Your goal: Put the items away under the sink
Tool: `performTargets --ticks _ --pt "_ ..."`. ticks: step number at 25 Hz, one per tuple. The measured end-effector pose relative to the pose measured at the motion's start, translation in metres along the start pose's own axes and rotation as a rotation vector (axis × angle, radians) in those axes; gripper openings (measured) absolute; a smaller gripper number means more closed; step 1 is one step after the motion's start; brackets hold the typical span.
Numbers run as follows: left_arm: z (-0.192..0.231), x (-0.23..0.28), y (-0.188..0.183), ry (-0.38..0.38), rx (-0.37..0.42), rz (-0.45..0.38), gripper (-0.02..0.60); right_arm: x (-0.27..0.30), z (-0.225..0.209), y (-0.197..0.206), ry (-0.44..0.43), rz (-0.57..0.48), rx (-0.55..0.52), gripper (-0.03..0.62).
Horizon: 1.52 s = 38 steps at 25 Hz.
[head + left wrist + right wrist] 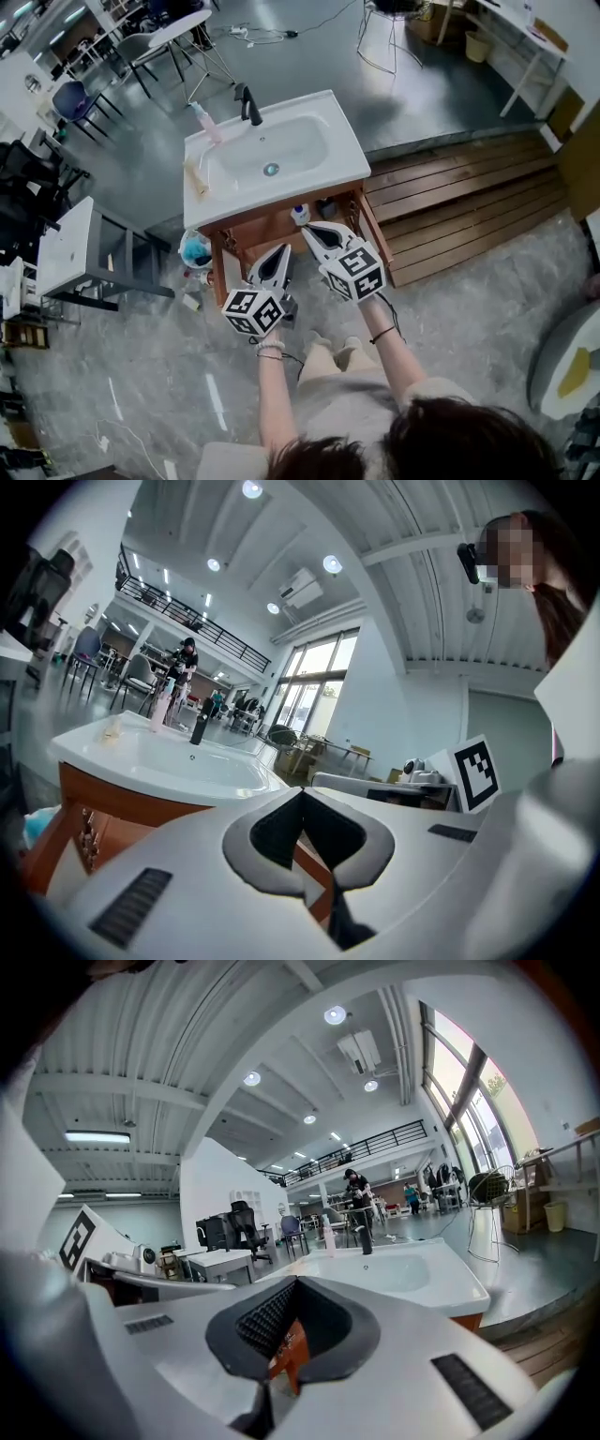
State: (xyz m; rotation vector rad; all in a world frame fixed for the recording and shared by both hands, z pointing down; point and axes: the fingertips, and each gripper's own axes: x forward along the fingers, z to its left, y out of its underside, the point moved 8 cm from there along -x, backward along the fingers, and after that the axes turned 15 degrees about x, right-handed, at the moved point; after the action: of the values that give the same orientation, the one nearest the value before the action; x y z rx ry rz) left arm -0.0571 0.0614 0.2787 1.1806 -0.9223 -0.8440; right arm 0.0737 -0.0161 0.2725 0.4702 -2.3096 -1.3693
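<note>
you stood facing the sink (281,150), a white basin on a wooden frame, and held both tools out in front of you, level with its front edge. the left gripper (282,250) pointed toward the open space under the basin. its own view showed the two jaws pressed together at the tips with nothing between them; only the wood of the frame showed through the gap behind the pads. the right gripper (306,228) sat just beside it, a little further forward, and its jaws were also fully closed and empty, with a strip of the orange-brown frame visible behind them.

the items were already below the basin: a white bottle (300,215) with a blue cap stood upright on the shelf (272,230) under the sink, and a dark container (325,207) stood just to its right. neither tool touched them. the right gripper's tips were near the white bottle, just in front of it in the head view.

on top of the basin, a black faucet (249,105) rose at the back rim, a pale pink pump bottle (205,122) stood to its left, and a small beige item (196,176) lay on the left rim. a round tub (182,249) with something blue inside sat on the floor (141,366) against the frame's left leg. a wooden platform (469,202) ran off to the right of the sink, and a white side table (70,246) stood well to the left.
</note>
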Motion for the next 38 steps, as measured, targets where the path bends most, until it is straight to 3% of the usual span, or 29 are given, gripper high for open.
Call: performTargets --ticks 7,13,38 --pt "-0.011 -0.020 -0.029 -0.027 0.072 -0.034 0.003 -0.008 0.024 -0.019 -0.070 -0.030 -0.001 0.017" --pt "0.001 -0.031 -0.039 -0.051 0.055 -0.070 0.002 0.006 0.033 -0.026 -0.115 -0.026 -0.003 0.017" --pt "0.140 -0.014 -0.032 -0.083 0.006 -0.053 0.002 0.136 0.022 -0.051 -0.125 -0.042 0.067 0.017"
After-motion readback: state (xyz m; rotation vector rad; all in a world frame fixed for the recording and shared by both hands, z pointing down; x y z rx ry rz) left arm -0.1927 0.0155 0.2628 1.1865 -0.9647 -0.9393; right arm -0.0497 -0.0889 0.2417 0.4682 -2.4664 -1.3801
